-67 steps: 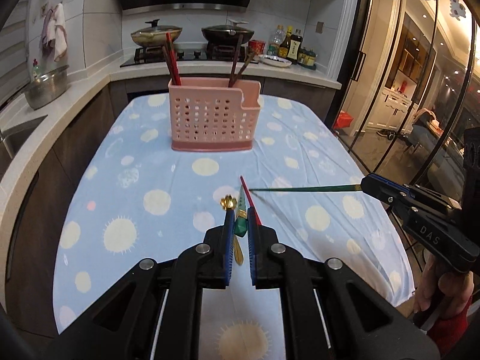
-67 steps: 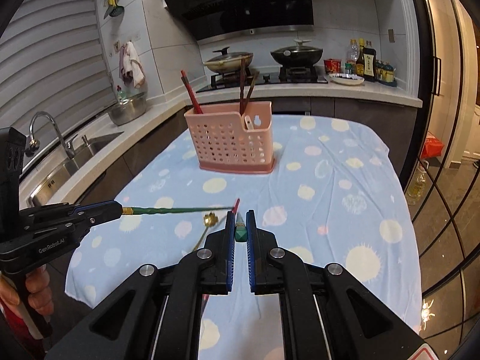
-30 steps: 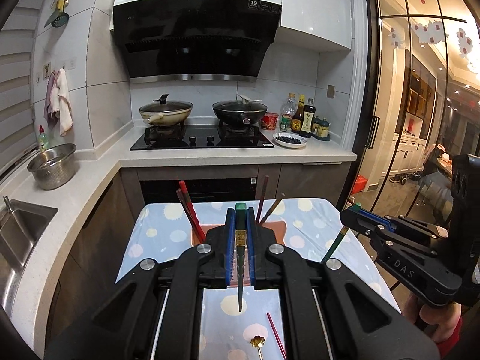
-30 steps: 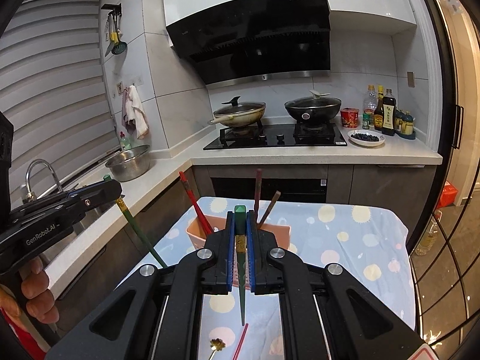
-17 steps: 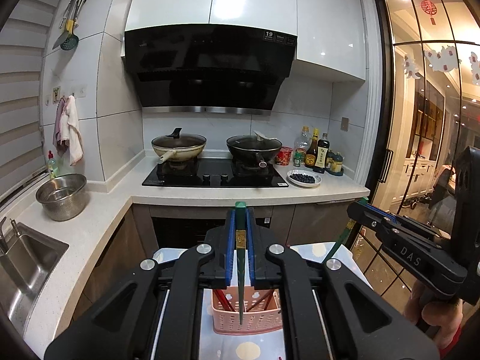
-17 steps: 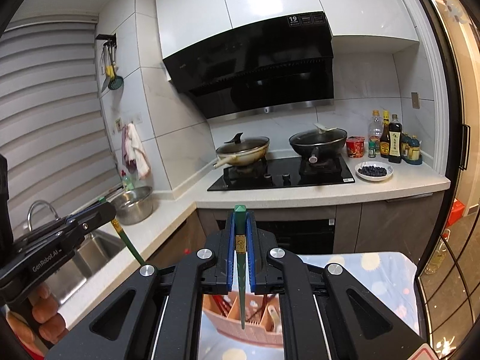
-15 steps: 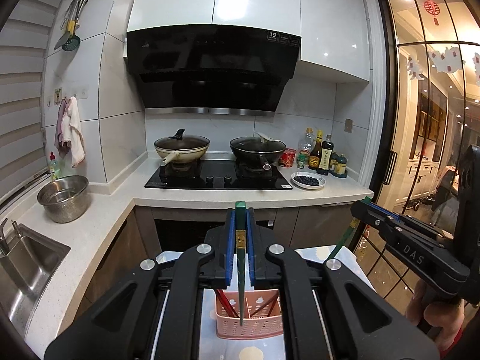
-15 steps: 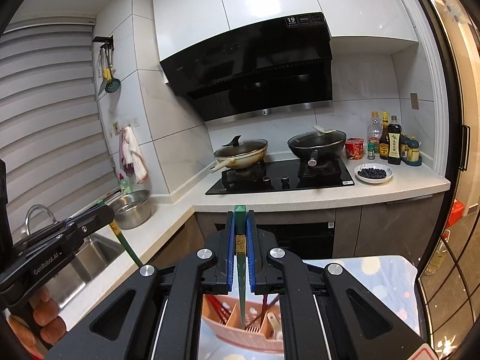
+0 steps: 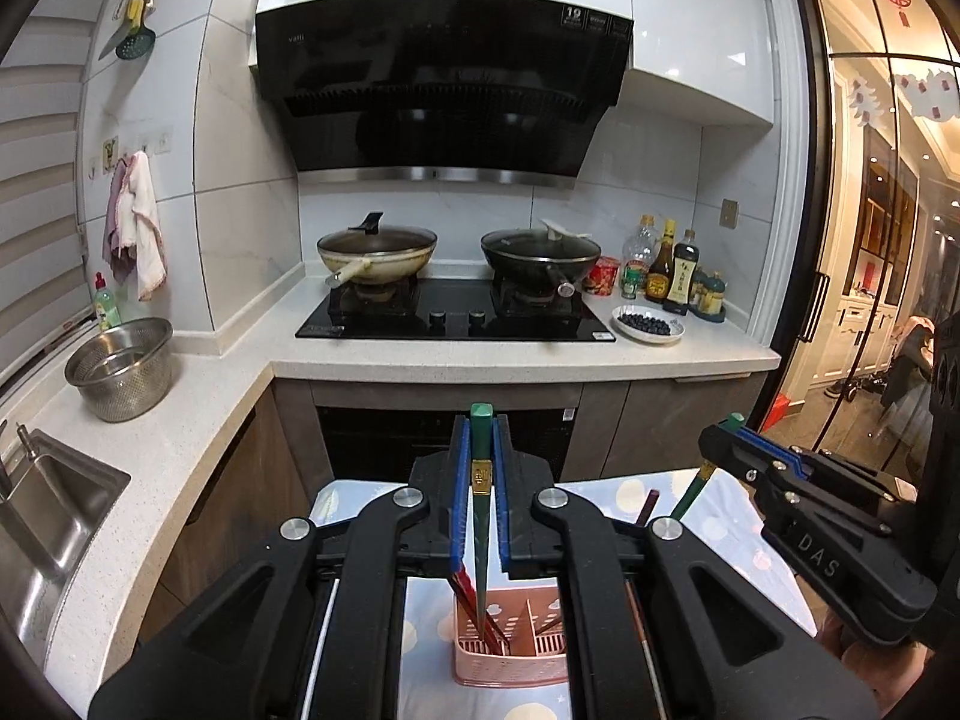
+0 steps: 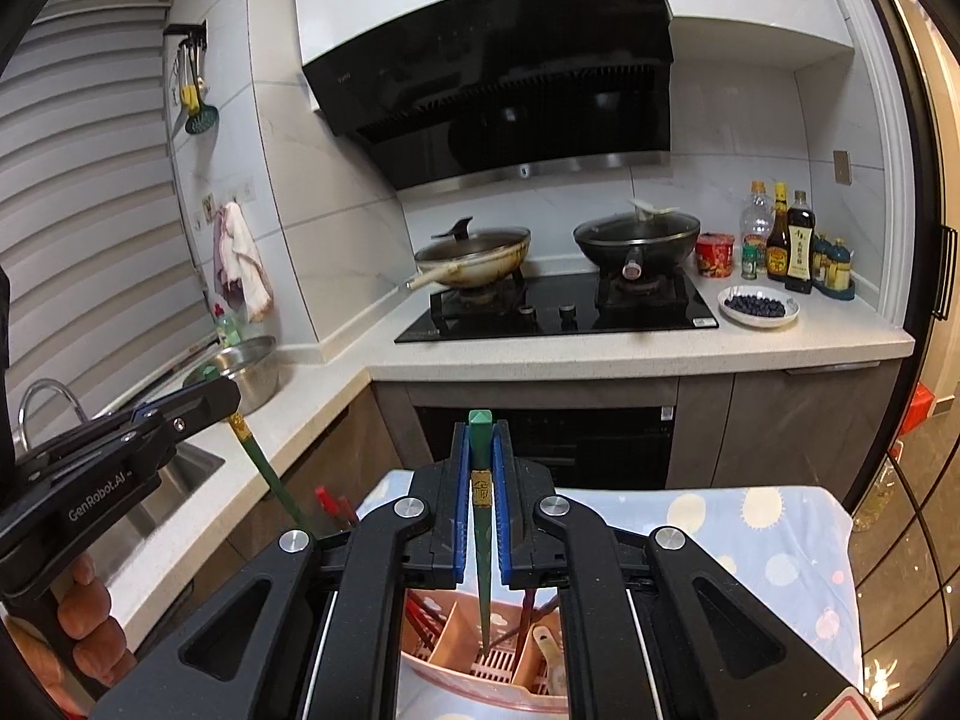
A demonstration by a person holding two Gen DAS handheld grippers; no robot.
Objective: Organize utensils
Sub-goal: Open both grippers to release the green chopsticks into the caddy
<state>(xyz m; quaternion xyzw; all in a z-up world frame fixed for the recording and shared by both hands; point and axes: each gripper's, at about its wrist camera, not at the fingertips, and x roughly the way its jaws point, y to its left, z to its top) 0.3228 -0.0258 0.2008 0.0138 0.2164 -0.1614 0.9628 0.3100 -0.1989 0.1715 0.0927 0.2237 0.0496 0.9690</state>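
Observation:
My left gripper (image 9: pixel 480 427) is shut on a green chopstick (image 9: pixel 480 540) that hangs tip down. Its tip lines up with the left compartment of the pink slotted holder (image 9: pixel 510 663), beside red chopsticks (image 9: pixel 463 587) standing there. My right gripper (image 10: pixel 480 429) is shut on a second green chopstick (image 10: pixel 483 564), whose tip points into the pink holder (image 10: pixel 447 624) near its middle divider. Each gripper shows in the other's view: the right gripper (image 9: pixel 723 441) at the right, the left gripper (image 10: pixel 225 393) at the left. I cannot tell whether either tip is inside the holder.
The holder stands on a table with a blue dotted cloth (image 10: pixel 750 546). Behind it run a white counter (image 9: pixel 516 360), a hob with two woks (image 9: pixel 456 309), bottles (image 9: pixel 666 267) and a plate of berries (image 9: pixel 648 324). A steel bowl (image 9: pixel 120 369) and a sink (image 9: pixel 42 516) are on the left, glass doors (image 9: pixel 870 240) on the right.
Both grippers have carried their chopsticks forward and slightly up over the table. The pink holder now lies closer, directly under the two tips. Both stayed shut.

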